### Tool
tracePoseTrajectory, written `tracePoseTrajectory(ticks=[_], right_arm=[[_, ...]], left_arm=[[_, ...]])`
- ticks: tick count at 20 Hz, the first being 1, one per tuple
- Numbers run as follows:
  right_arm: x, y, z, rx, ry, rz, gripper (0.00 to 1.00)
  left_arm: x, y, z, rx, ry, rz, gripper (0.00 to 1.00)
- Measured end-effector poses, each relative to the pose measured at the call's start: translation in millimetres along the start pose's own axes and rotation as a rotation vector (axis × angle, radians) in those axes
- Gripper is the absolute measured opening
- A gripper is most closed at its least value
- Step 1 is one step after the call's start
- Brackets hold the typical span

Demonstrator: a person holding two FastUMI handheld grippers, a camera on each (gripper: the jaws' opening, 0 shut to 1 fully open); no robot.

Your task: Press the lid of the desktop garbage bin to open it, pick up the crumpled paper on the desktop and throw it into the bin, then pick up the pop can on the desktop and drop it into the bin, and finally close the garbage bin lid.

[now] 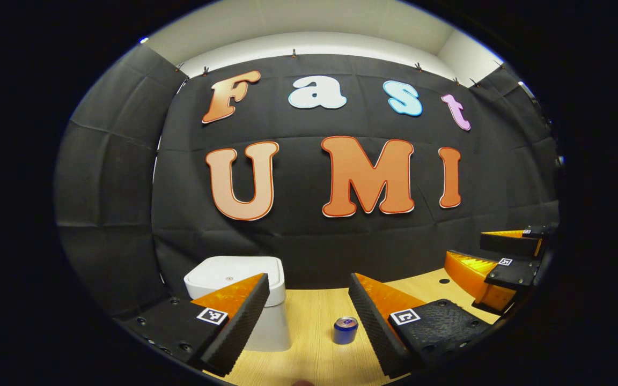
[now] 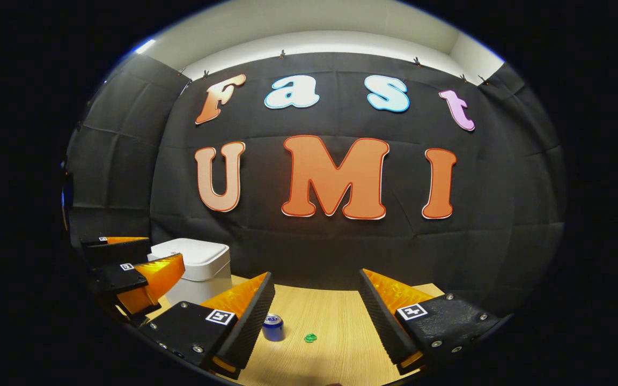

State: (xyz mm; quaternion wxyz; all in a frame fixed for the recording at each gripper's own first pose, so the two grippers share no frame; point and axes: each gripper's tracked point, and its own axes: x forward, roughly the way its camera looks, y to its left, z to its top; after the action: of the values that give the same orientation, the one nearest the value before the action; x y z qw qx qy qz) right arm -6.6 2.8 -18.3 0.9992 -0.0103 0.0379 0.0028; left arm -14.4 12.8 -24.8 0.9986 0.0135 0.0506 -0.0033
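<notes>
In the left gripper view, the white desktop garbage bin [image 1: 244, 292] stands toward the far left part of the wooden desktop [image 1: 314, 343], close to the black cloth wall [image 1: 314, 236] behind it, with its lid [image 1: 231, 276] down and flat. The left gripper [image 1: 309, 292] hovers above the desktop with its jaws spread wide and nothing between them; its left finger [image 1: 236, 321] crosses in front of the bin's right side. The blue pop can [image 1: 345, 329] stands upright on the desktop just right of the bin, apart from it, in the gap between the two fingers but nearer the right finger [image 1: 376, 321], and beyond the tips rather than within their grasp. Farther right, near the desktop's right edge, the right gripper [image 1: 507, 262] is seen side-on, its jaws parted and empty. In the right gripper view, the left gripper [image 2: 137, 262] appears at the far left in front of the bin [image 2: 199, 271], which sits by the desktop's [image 2: 336, 343] far left corner. The right gripper [image 2: 317, 295] is also wide open and holds nothing; the pop can [image 2: 273, 327] stands just beside the inner face of its left finger [image 2: 244, 321]. A small green object [image 2: 310, 338], too small to identify, lies on the desktop right of the can, between the fingers.
</notes>
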Motion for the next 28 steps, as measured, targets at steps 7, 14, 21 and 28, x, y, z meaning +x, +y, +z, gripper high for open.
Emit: tracePoseTrajectory(ticks=[7,14,21,28], right_arm=[[2,-4,-5,-0.014,0.01,-0.007,0.94],[5,-12,-4,-0.007,-0.002,-0.024,0.94],[6,-31,-13,-0.009,0.013,-0.061,0.94],[6,-47,-32,-0.011,0.06,-0.102,0.94]], left_arm=[[26,61,18,-0.037,-0.002,0.076,0.93],[96,151,17,-0.101,0.099,0.096,0.04],[156,177,-80,-0.141,0.445,-0.031,0.0],[151,164,-87,-0.134,0.482,-0.051,0.0]])
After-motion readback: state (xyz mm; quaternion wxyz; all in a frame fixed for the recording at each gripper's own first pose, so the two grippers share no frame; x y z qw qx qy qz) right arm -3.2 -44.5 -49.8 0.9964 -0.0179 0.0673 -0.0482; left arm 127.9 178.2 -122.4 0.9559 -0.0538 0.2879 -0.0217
